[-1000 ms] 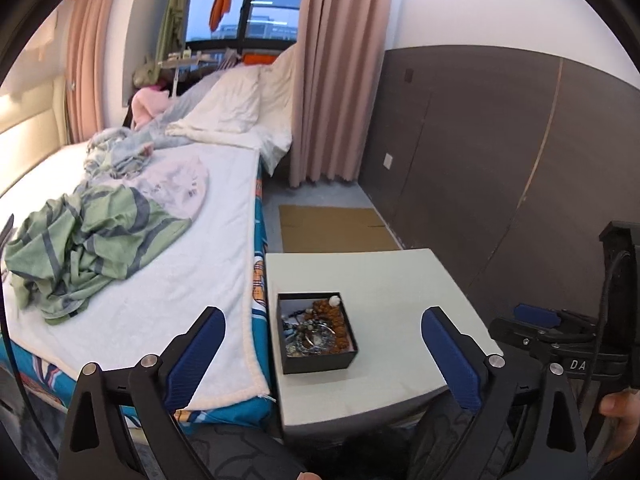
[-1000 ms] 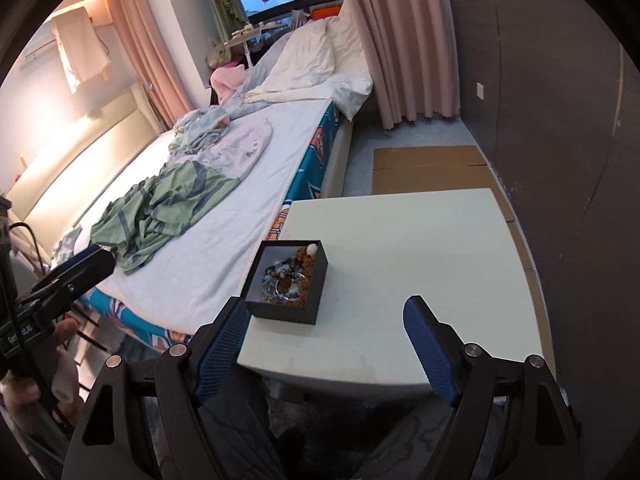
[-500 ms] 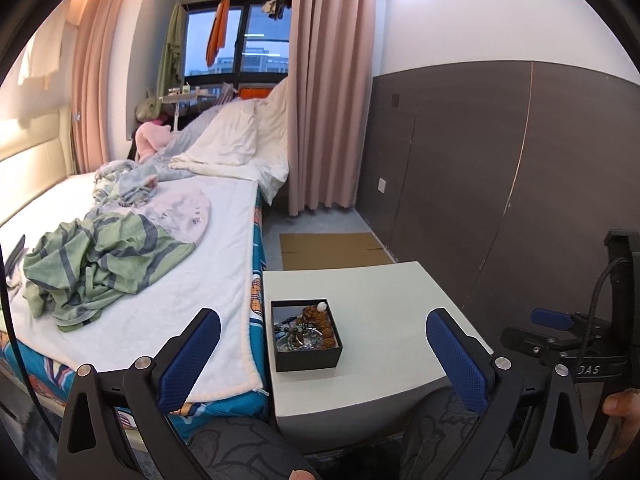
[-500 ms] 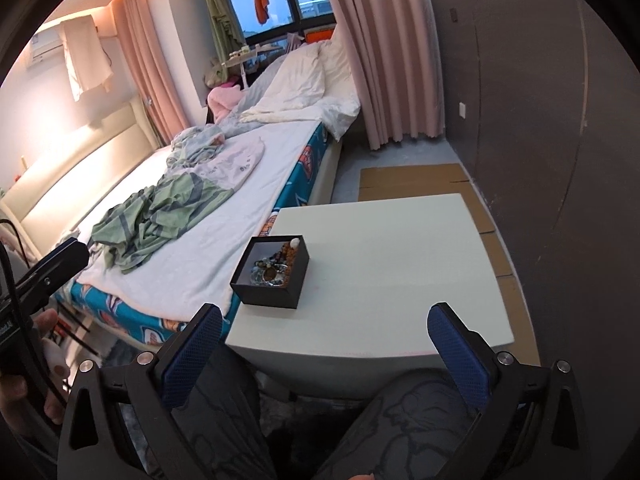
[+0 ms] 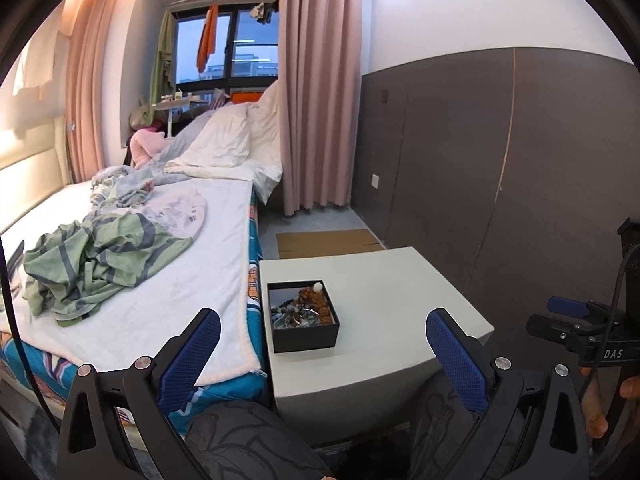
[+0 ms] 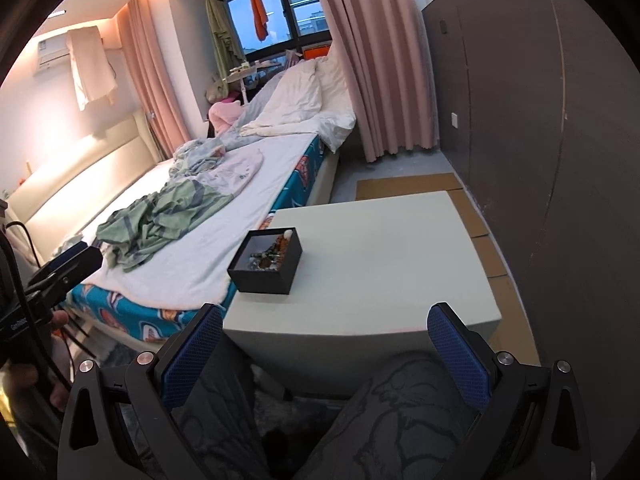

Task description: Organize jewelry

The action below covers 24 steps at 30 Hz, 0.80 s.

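- Taking the small black square cardboard box (image 5: 305, 322) as my landmark, far to its left I see a crumpled green-and-grey striped cloth (image 5: 94, 258) lying on the white-sheeted bed (image 5: 168, 300).
- Just left of the box, the bed's blue patterned edge (image 5: 253, 280) runs alongside the pale square-topped table (image 5: 384, 288) on which the box stands.
- The box sits at the table's left side, near the front edge, open-topped; inside it is the jewelry, a tangle of brown beaded strands, darker beads and a white bead (image 5: 308, 306), all loose in one heap.
- Below the box in the left wrist view, my left gripper (image 5: 323, 344) hangs short of the table with its blue-padded jaws spread wide and nothing between them.
- In the right wrist view the box (image 6: 265, 261) lies up and left of my right gripper (image 6: 325, 342), whose jaws stand fully released and empty, over the person's dark patterned trouser knees (image 6: 404, 392).
- Right of the box the table top is bare, and beyond it stands the dark brown panelled wall (image 5: 480, 152).
- Behind the box, flattened brown cardboard (image 5: 326, 240) lies on the floor below a pink curtain (image 5: 316, 92).
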Available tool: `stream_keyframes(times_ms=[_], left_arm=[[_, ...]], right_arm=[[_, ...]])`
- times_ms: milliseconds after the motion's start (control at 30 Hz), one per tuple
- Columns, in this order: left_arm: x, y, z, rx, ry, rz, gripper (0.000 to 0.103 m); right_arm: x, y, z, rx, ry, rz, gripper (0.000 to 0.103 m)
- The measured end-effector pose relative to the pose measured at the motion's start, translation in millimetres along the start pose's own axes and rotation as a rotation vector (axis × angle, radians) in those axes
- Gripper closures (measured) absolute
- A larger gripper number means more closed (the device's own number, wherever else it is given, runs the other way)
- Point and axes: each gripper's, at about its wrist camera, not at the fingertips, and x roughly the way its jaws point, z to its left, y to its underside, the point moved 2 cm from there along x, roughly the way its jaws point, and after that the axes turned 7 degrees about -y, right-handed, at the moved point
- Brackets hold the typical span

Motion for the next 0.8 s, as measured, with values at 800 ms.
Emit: stream_keyframes(times_ms=[800], left_arm=[[-3.8,2.7,2.9,-0.013,-0.025,-0.008,0.0]], right_arm=[[2.0,1.9,0.9,0.013,0.052,-0.009,0.0]])
